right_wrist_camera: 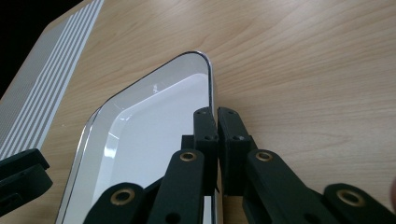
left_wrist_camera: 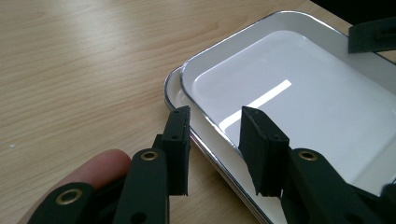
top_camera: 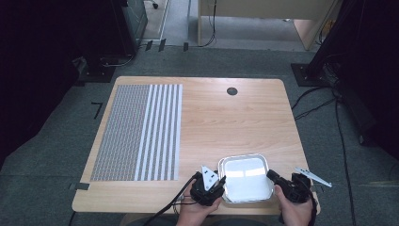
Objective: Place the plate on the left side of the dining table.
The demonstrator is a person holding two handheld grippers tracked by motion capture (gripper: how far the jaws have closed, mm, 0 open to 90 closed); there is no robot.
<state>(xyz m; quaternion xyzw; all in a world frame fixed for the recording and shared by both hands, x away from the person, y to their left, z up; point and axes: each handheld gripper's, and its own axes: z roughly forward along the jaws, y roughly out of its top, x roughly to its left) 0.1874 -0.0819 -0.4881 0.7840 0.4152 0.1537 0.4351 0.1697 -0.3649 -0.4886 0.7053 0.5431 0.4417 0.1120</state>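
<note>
Two stacked white trays (top_camera: 246, 178) at the desk's (top_camera: 226, 122) near edge

Right tool (right_wrist_camera: 215, 126) pinches the tray rim — left tool (left_wrist_camera: 215, 140) spread, its jaws straddling the opposite rim without touching.

Right claw (right_wrist_camera: 217, 122) pinched on white tray (right_wrist_camera: 154, 121) rim; wooden table (right_wrist_camera: 303, 70), striped mat (right_wrist_camera: 51, 70) at far left.

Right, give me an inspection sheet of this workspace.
Surface: wooden table, striped mat on its left part.
Job's things: two stacked white trays at the near edge, upper one slightly offset.
Clutter: nothing seen.
Grippers: left gripper open, jaws astride the trays' rim; right gripper shut on the rim of the trays.
Cables: black cable from the left gripper; more on the floor.
Surroundings: grey carpet, wooden furniture behind.
</note>
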